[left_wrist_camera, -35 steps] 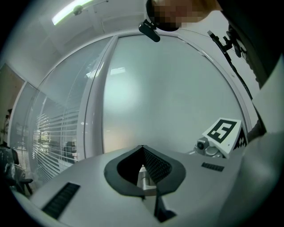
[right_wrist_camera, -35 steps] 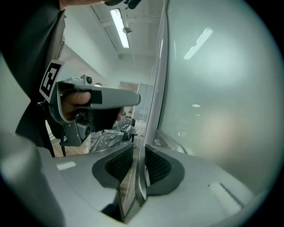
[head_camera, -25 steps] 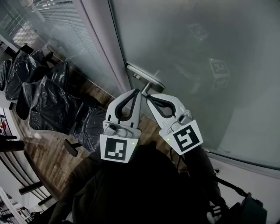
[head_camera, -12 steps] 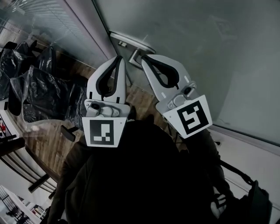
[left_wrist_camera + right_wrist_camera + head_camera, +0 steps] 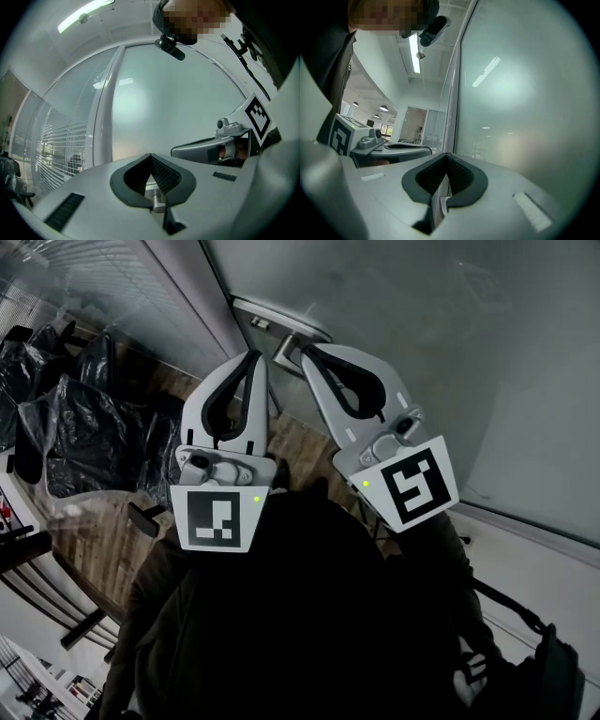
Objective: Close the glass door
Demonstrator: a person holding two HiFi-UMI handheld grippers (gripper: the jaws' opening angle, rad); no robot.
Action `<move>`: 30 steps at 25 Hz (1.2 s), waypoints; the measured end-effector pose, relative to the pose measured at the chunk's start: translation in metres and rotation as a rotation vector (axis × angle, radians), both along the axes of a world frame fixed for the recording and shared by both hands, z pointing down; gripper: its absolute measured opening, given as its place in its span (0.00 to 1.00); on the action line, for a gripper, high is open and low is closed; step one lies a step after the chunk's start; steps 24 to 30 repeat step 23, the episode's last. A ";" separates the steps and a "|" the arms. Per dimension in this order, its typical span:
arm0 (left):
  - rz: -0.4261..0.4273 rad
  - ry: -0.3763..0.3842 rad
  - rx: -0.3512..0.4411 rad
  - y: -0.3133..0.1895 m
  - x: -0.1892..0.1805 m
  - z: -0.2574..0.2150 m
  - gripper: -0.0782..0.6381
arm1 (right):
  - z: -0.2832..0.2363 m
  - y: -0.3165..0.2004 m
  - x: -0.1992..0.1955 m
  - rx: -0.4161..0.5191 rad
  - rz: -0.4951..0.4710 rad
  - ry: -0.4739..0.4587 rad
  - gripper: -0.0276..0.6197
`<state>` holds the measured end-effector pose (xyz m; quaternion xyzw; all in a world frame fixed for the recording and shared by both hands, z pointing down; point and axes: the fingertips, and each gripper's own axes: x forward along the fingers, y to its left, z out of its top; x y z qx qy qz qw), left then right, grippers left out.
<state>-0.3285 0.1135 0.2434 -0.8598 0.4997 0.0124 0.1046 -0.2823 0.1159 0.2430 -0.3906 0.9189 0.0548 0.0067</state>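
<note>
- A person in a dark, matte jacket (image 5: 300, 615) holds out two white plastic tools. Each is topped by a cube bearing a black-and-white square marker.
- The left claw (image 5: 252, 356) has its curved jaws set together, tips meeting over an oval opening lined with ribbed black rubber. It grips nothing that can be made out, though a sliver of bright metal shows through the opening in the left gripper view.
- The right claw (image 5: 306, 351) is likewise closed tip to tip and empty as far as its own view shows. It points at the base of the brushed-metal lever handle (image 5: 295, 326).
- Both tips sit just beside that handle, one on each side of its stem. The placing reads as a closed-jaw push on the door rather than a grasp.
- The frosted glass door (image 5: 450, 352), smooth and grey-green, fills the right of the head view. Its handle edge lies close to the pale grey upright frame (image 5: 183, 296), but whether it has latched cannot be told.
- Beyond the frame are a glass partition with slatted blinds (image 5: 84, 273), chairs wrapped in crinkled black plastic (image 5: 80, 427) and a wood-plank floor (image 5: 94, 549).
</note>
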 end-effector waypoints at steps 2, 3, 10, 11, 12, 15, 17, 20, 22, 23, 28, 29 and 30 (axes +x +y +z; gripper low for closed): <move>-0.001 -0.001 0.002 0.000 0.000 0.000 0.10 | 0.000 0.001 -0.001 0.000 -0.005 -0.003 0.04; -0.001 -0.002 0.000 0.000 0.000 0.001 0.10 | 0.000 0.001 -0.001 0.001 -0.007 -0.003 0.04; 0.003 -0.004 -0.005 0.000 -0.002 0.004 0.10 | 0.001 0.000 -0.003 0.003 -0.004 -0.004 0.04; 0.002 -0.003 -0.005 -0.001 -0.002 0.005 0.10 | 0.002 0.000 -0.003 0.003 -0.004 -0.004 0.04; 0.002 -0.003 -0.004 -0.001 -0.001 0.005 0.10 | 0.002 0.000 -0.003 0.004 -0.005 -0.004 0.04; 0.003 -0.003 -0.004 -0.001 0.001 0.005 0.10 | 0.002 0.000 0.000 0.003 -0.003 -0.006 0.04; 0.004 -0.003 -0.006 -0.001 0.003 0.005 0.10 | 0.002 0.000 0.002 0.002 -0.001 -0.009 0.04; 0.005 -0.005 -0.008 -0.002 0.003 0.006 0.10 | 0.002 -0.002 0.002 0.003 0.000 -0.011 0.04; 0.005 -0.005 -0.010 -0.003 0.003 0.005 0.10 | 0.001 -0.004 0.002 0.004 0.001 -0.011 0.04; 0.005 -0.005 -0.011 -0.004 0.002 0.005 0.10 | 0.000 -0.004 0.001 0.005 0.001 -0.010 0.04; 0.005 -0.005 -0.011 -0.004 0.002 0.005 0.10 | 0.000 -0.004 0.001 0.005 0.001 -0.010 0.04; 0.005 -0.005 -0.011 -0.004 0.002 0.005 0.10 | 0.000 -0.004 0.001 0.005 0.001 -0.010 0.04; 0.005 -0.005 -0.011 -0.004 0.002 0.005 0.10 | 0.000 -0.004 0.001 0.005 0.001 -0.010 0.04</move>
